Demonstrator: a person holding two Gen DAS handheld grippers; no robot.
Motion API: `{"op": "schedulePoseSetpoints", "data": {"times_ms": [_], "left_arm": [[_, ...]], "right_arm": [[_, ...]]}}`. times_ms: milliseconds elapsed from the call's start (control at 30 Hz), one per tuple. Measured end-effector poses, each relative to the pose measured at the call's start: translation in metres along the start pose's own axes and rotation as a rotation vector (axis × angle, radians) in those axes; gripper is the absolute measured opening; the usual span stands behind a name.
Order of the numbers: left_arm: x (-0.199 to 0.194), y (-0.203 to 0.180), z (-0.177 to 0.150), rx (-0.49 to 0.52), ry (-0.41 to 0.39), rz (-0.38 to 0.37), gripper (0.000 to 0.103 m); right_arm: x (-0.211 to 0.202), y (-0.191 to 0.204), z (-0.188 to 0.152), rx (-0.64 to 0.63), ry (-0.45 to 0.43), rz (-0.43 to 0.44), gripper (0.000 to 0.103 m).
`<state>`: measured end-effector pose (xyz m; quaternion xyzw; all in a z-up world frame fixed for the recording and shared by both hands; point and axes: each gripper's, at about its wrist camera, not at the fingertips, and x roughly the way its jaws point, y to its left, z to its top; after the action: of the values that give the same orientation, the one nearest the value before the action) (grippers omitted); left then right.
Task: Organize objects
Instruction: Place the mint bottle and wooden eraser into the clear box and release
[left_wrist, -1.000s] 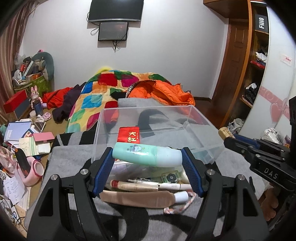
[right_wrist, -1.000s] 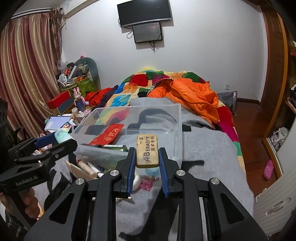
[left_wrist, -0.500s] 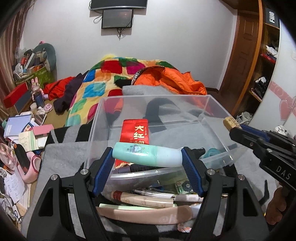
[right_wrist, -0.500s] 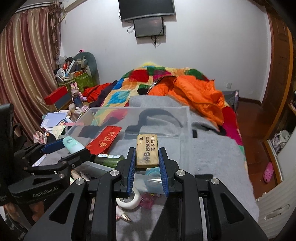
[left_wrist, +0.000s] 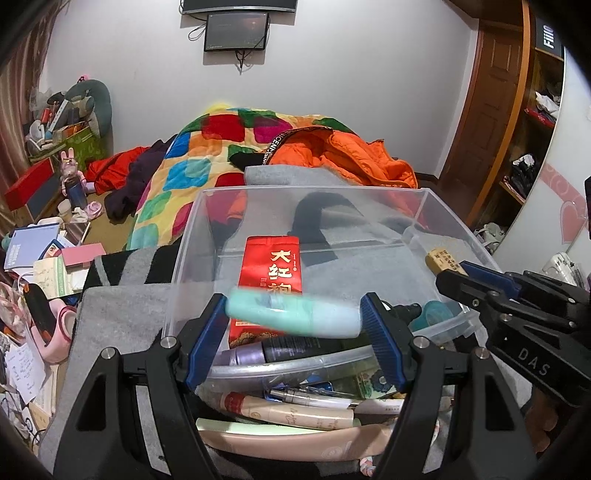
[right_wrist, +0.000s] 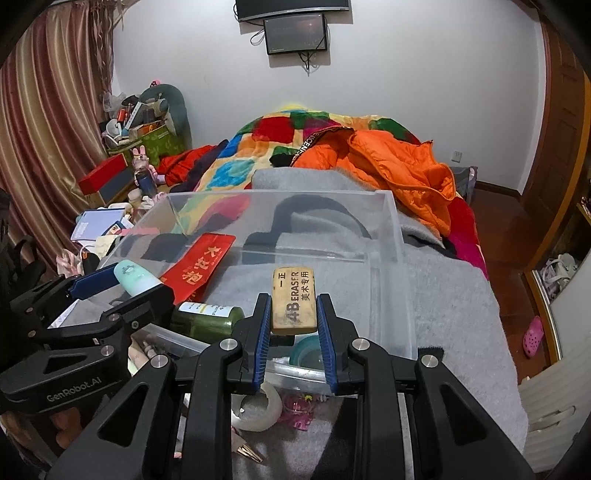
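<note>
A clear plastic box (left_wrist: 436, 206) (right_wrist: 388, 221) stands on a grey blanket (right_wrist: 443, 295). My left gripper (left_wrist: 293, 319) (right_wrist: 122, 282) holds a mint-green tube (left_wrist: 291, 314) crosswise over the box's near edge; the tube looks blurred. My right gripper (right_wrist: 293, 314) (left_wrist: 454, 271) is shut on a tan 4B eraser (right_wrist: 293, 301) (left_wrist: 441, 260) above the box's near right side. In the box lie a red packet (left_wrist: 271, 273) (right_wrist: 197, 264), a dark green bottle (right_wrist: 207, 317) and a teal tape roll (right_wrist: 308, 349).
Tubes and pens (left_wrist: 295, 406) lie on the blanket in front of the box. A white tape roll (right_wrist: 258, 406) and a pink trinket (right_wrist: 299, 408) lie near the right gripper. A quilt and orange jacket (right_wrist: 399, 166) lie behind. Clutter lines the left floor (left_wrist: 48, 258).
Both grippers have moved forward over the box with their loads. The tube in the left gripper now looks blurred and slightly tilted.
</note>
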<state>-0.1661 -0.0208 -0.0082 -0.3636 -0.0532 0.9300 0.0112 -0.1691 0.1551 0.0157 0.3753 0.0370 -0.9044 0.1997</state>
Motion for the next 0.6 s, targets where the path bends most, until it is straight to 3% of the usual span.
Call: {"op": "schedulePoseSetpoints", "data": {"times_ms": [300, 433, 600], "left_arm": [[-0.001, -0.001, 0.001, 0.002, 0.015, -0.016, 0.073], [-0.007, -0.001, 0.000, 0.005, 0.018, -0.034, 0.073], [-0.024, -0.003, -0.002, 0.026, -0.004, -0.036, 0.075]], "right_arm": [[0.002, -0.002, 0.000, 0.007, 0.022, 0.002, 0.023], [-0.004, -0.003, -0.001, 0.015, 0.023, 0.015, 0.035], [-0.019, -0.002, -0.004, 0.003, -0.006, 0.012, 0.041]]}}
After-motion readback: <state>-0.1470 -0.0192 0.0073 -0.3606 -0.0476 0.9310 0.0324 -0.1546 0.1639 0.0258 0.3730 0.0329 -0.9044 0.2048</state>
